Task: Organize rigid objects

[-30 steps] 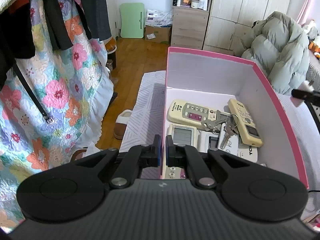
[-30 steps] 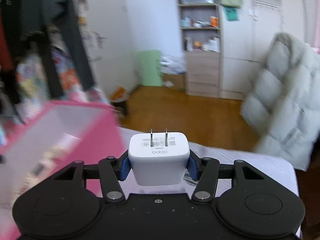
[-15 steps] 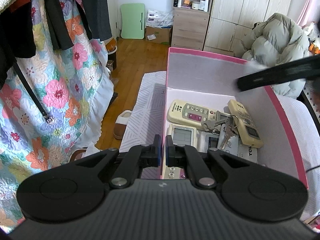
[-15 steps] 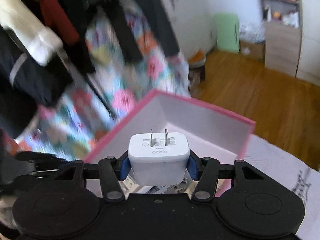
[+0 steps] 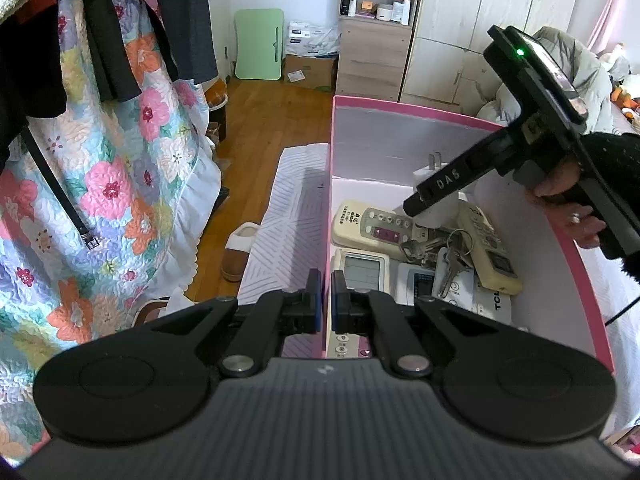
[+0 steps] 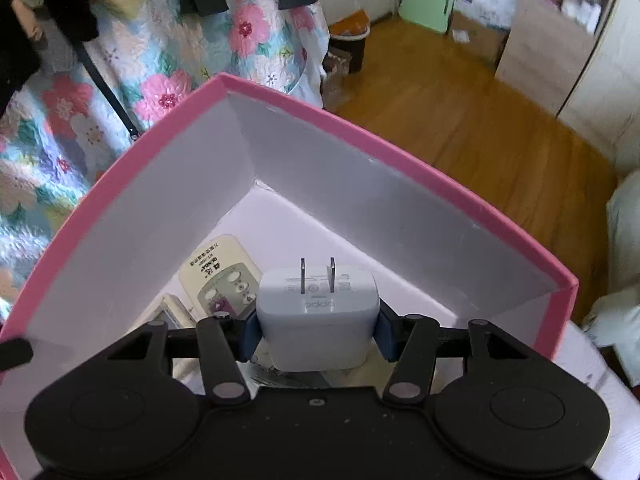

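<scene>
Landmark: the pink box (image 5: 560, 240), white inside, sits on a striped white cloth (image 5: 288, 216).
Left gripper (image 5: 326, 300): nearest the camera, at the box's near left corner. Its blue-padded fingers (image 5: 314, 296) are drawn almost together on either side of the box's left wall; whether they press the wall cannot be told.
Grey-screen remote (image 5: 366, 268): inside the box, just beyond the left gripper, against the left wall.
Keys (image 5: 444, 256): a bunch lying in the middle of the box floor, on top of the remotes.
TCL remote (image 5: 490, 300): white, near the right wall, partly under the keys.
Long beige remote (image 5: 490, 248): along the right wall, beside the keys.
Cream remote (image 5: 372, 226): farther in, lying crosswise with a purple panel; in the right wrist view (image 6: 218, 276) it lies just left of the charger.
Right gripper (image 6: 318, 330): reaching into the box from its right side, the person's hand (image 5: 568, 200) on the handle above the right wall. The fingers are clamped on the charger's two sides.
Charger (image 6: 318, 320): a white plug adapter, prongs pointing toward the far wall, held above the box's contents; seen from the left wrist (image 5: 430, 170) it hangs over the far end of the cream remote.
Beyond the box: wooden floor (image 5: 272, 120), a floral quilt (image 5: 120, 168) to the left, a shelf unit (image 5: 376, 32) at the back.
</scene>
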